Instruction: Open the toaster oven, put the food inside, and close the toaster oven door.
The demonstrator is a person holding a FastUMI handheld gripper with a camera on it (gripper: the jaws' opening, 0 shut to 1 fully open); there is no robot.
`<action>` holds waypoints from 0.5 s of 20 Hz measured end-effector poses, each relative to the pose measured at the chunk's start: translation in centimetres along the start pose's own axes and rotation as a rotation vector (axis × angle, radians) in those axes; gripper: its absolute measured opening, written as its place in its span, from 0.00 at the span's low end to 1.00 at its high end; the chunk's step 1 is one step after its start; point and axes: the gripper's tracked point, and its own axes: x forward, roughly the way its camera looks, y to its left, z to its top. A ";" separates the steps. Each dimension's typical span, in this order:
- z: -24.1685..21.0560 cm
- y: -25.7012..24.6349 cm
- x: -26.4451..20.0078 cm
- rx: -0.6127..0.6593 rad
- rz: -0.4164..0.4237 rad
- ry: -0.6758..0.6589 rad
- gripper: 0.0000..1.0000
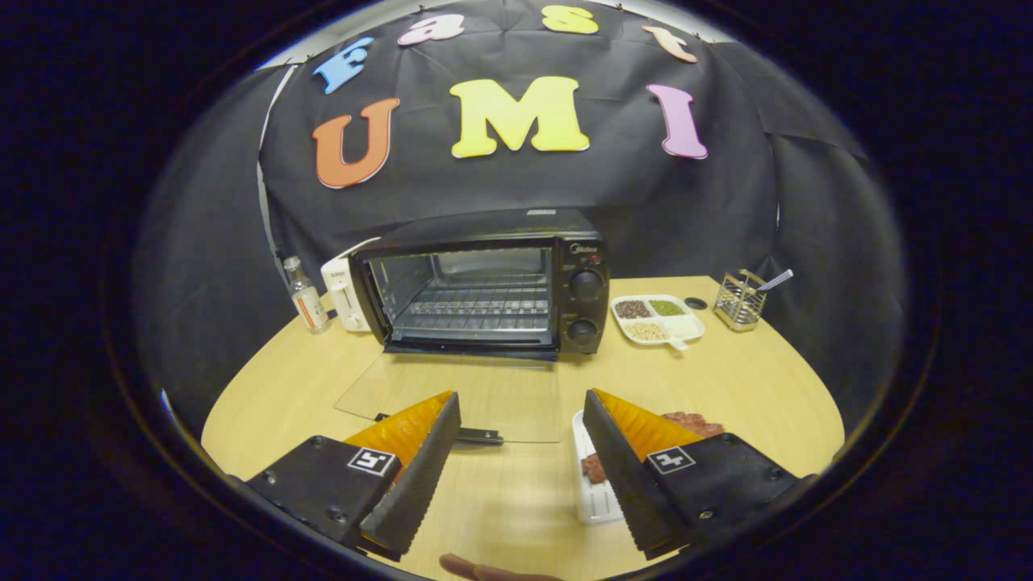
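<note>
The oven (484,290) stands at the back of the counter (759,387), its glass door (452,395) folded flat toward the tongs (520,476) and its wire rack bare. The tongs are released, fingers (420,476) spread wide and level over the counter, gripping nothing; the door handle (476,436) lies just ahead of the left finger, and a white tray (593,504) of food (694,421) sits on the counter under the right finger. Beside the oven stand a toaster (343,294) and bottle (307,300) on the left, a divided dish (658,319) and wire holder (738,300) on the right.
</note>
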 end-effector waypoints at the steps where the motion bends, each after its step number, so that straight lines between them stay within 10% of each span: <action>1: 0.7 -0.8 -0.8 -0.017 0.002 -0.019 0.98; 10: 2.6 -10.0 -3.8 -0.073 -0.042 -0.031 1.00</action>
